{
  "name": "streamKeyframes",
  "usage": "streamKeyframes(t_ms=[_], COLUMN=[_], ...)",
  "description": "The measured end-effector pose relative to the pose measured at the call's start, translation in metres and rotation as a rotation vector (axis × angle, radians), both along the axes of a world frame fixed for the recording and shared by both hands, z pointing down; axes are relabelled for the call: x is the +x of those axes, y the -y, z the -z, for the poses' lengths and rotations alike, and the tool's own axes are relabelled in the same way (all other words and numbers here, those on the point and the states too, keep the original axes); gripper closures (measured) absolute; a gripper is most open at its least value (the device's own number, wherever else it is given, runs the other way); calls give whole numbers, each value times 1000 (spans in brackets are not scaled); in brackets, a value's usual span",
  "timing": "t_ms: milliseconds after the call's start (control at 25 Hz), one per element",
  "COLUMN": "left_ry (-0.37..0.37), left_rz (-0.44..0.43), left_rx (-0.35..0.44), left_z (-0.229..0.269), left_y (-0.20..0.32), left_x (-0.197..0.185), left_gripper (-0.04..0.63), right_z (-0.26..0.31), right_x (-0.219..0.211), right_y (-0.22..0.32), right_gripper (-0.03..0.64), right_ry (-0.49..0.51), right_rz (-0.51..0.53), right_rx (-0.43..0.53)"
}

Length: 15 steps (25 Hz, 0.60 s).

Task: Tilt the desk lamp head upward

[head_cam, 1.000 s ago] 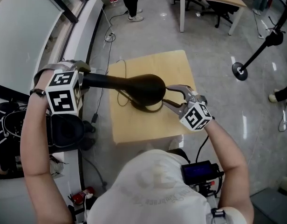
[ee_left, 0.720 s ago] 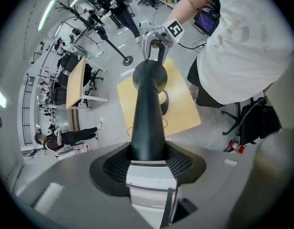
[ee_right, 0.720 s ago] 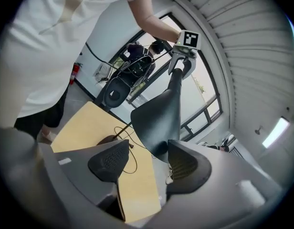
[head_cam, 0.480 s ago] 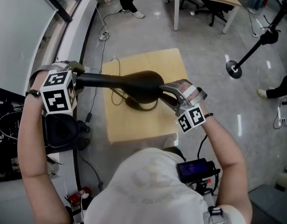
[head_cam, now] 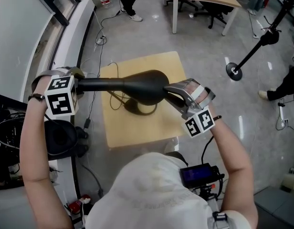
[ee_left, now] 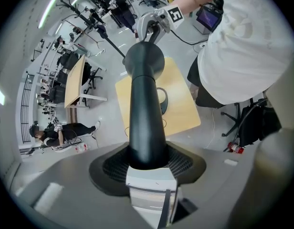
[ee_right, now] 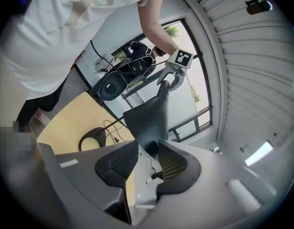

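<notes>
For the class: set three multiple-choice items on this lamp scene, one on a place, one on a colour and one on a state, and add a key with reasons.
1. Where does the base of the lamp rest?
A. on the wooden table
B. on the floor
C. on a chair

2. What colour is the lamp?
A. white
B. black
C. red

3. How do the jaws of the left gripper stand?
A. wide apart and empty
B. closed on the lamp's stem
C. closed on a cable

Key:
1 A, the base ring lies on the table top.
2 B, head, stem and base are all black.
3 B, the left gripper view shows the stem clamped between the pads.
</notes>
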State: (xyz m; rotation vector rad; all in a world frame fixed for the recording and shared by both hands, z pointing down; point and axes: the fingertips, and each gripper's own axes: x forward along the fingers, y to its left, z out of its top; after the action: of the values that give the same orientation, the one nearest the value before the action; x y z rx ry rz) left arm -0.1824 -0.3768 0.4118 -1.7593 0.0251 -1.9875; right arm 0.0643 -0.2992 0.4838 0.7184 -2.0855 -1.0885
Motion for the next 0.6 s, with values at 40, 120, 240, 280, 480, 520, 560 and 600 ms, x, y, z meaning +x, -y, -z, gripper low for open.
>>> streamKeyframes(t_ms=[40, 120, 240, 280, 480, 520, 560, 600], left_ry=[-6, -18, -26, -30, -77, -90, -102, -113], left_rz=[4, 14, 28, 31, 51, 58, 64, 67], left_rx=[-1, -1, 2, 3, 9, 6, 3, 0], left_z=[-2, -5, -11, -13, -22, -24, -26, -27], left_y=[1, 2, 5, 6, 7, 6, 6, 5], left_x=[0, 0, -2, -2, -2, -3, -3, -3], left_gripper=[371, 371, 371, 372, 373, 373, 373, 373], right_z=[5, 16, 32, 36, 56, 61, 66, 70], right_x=[2, 5, 8, 9, 9, 10, 10, 10], right_y=[0, 0, 0, 1, 1, 1, 1, 0], right_gripper=[477, 479, 482, 483, 482, 482, 480, 482], right_ry=[2, 13, 26, 24, 48, 59, 66, 66], right_rz=[-2, -7, -11, -12, -27, -32, -35, -35], right_rx=[8, 23, 42, 49, 87, 95, 101, 107])
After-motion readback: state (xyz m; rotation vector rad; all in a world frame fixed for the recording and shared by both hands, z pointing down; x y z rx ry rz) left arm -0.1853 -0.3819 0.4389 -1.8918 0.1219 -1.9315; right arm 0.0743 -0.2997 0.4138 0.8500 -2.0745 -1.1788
